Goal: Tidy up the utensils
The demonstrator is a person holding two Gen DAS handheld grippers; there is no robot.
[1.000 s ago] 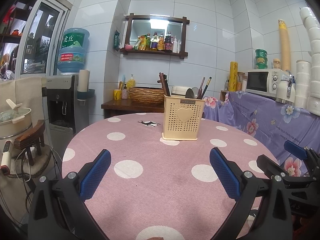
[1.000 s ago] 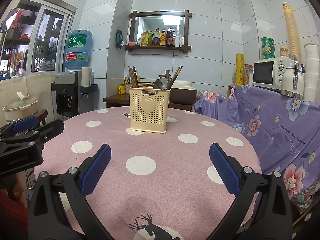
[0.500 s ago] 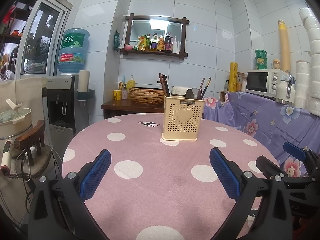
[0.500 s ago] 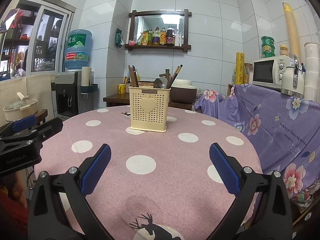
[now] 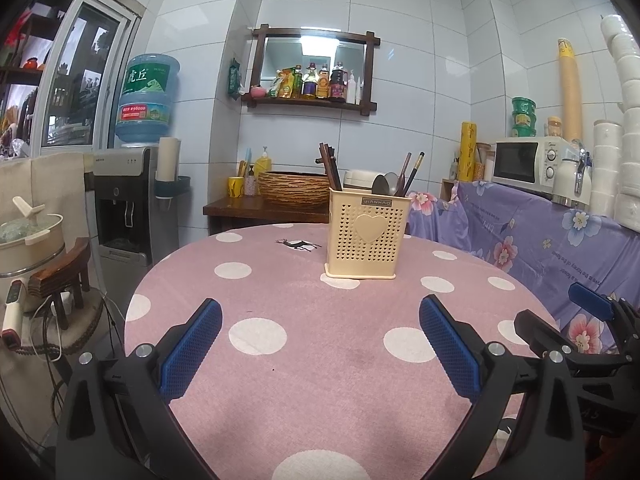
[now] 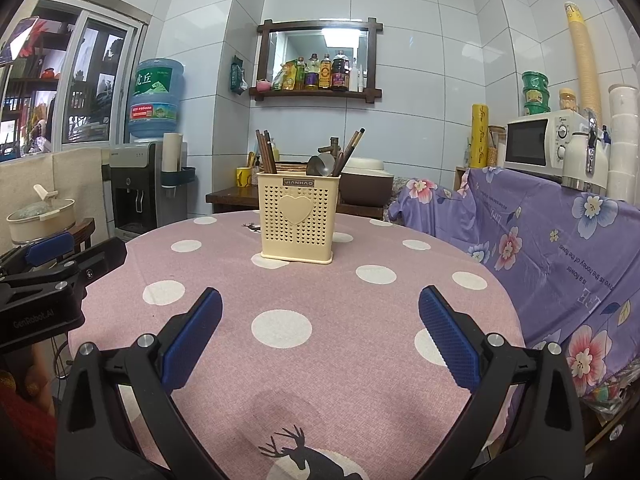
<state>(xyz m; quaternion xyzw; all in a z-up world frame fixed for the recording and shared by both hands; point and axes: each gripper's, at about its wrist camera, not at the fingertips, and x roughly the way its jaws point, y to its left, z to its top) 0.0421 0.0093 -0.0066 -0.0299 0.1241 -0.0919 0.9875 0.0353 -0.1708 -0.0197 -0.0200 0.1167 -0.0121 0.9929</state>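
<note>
A cream perforated utensil holder (image 5: 366, 238) with a heart on its front stands upright on the far middle of the round pink polka-dot table (image 5: 304, 344); it also shows in the right wrist view (image 6: 297, 220). Brown chopsticks (image 5: 331, 167) stick out at its left, a metal spoon (image 5: 385, 185) and more chopsticks (image 5: 412, 173) at its right. My left gripper (image 5: 320, 320) is open and empty, low over the near table. My right gripper (image 6: 320, 310) is open and empty, likewise short of the holder. Each gripper shows at the other view's edge.
A water dispenser (image 5: 132, 200) stands left of the table. A wooden side table with a woven basket (image 5: 294, 188) is behind it. A purple floral cloth (image 6: 560, 240) covers a counter with a microwave (image 6: 540, 146) on the right. A pot (image 5: 28, 236) sits far left.
</note>
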